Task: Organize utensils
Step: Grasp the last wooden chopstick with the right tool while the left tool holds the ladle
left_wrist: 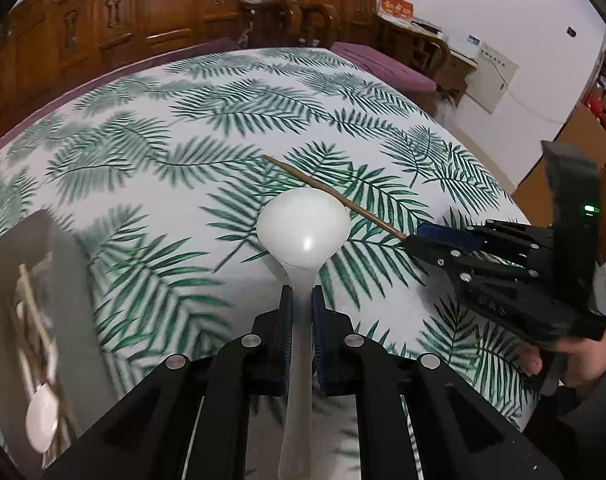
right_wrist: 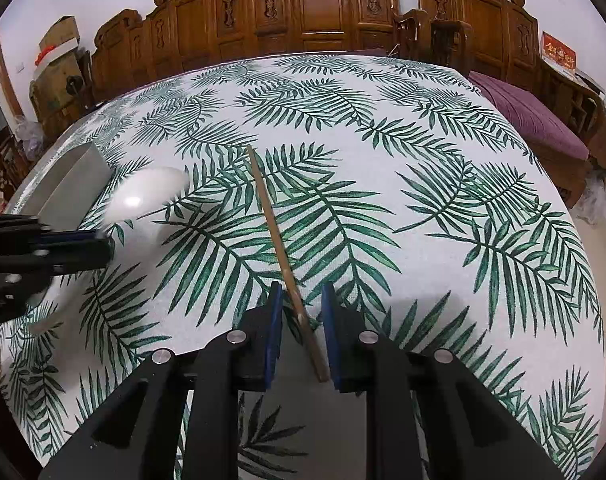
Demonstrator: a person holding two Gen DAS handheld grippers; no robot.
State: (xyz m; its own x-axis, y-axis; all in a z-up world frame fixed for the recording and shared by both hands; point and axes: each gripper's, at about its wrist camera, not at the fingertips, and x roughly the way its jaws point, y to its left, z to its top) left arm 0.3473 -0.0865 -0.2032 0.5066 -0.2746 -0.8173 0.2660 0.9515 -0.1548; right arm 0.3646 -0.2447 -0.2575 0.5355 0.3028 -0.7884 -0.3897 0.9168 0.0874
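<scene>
The left hand-held gripper (left_wrist: 302, 304) is clenched on the white spoon (left_wrist: 303, 228). The right hand-held gripper (right_wrist: 302, 312) stands released around the chopstick (right_wrist: 281, 248), lower centre of the frame. Closing off-centre could roll the thin chopstick away across the bench (right_wrist: 443, 220).

Left wrist cam sits low behind its own fingers, looking forward across the leaf-print tablecloth (left_wrist: 223, 120) toward the carved wooden screen (left_wrist: 143, 12) and the white wall on the right. Close range: white spoon (left_wrist: 303, 224) fills the centre. Right wrist cam has the same kind of mount, higher tilt, facing the wooden screen (right_wrist: 311, 12) nearly square-on (heavy fisheye bending on both). Shared field: the tablecloth, the single chopstick (left_wrist: 335, 196) (right_wrist: 279, 236), the spoon (right_wrist: 147, 196), the grey box (left_wrist: 19, 300) (right_wrist: 71, 180). Each cam catches the other gripper at its frame edge: right gripper (left_wrist: 413, 240) in the left view, left gripper (right_wrist: 109, 246) in the right.
</scene>
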